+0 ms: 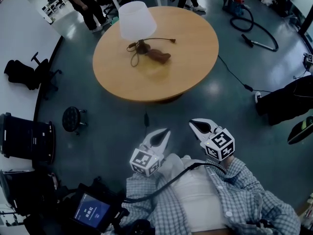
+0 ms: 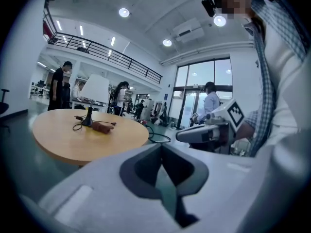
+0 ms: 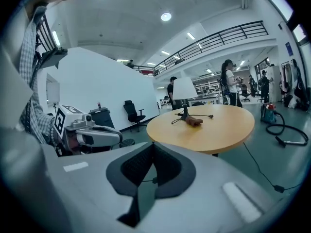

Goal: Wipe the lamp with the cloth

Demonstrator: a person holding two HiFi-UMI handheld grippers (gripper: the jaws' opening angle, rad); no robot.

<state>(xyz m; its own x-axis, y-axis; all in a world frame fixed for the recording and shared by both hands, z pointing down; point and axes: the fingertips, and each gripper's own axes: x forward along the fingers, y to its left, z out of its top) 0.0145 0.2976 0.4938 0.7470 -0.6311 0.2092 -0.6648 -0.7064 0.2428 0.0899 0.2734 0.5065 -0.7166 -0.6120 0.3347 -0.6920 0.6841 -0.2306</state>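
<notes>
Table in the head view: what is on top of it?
A lamp with a white shade, its dark cord, and a brown cloth lying beside the lamp's foot. From above, the shade hides most of the lamp's stem.

Both grippers short of the round table, lamp and cloth untouched

The lamp, white shade over a dark base, stands near the far left edge of the round wooden table. The brown cloth lies just beside its base, toward the middle, with the lamp's cord trailing across the top. The left gripper and right gripper hang over the floor before the near edge, jaws together, both empty.
</notes>
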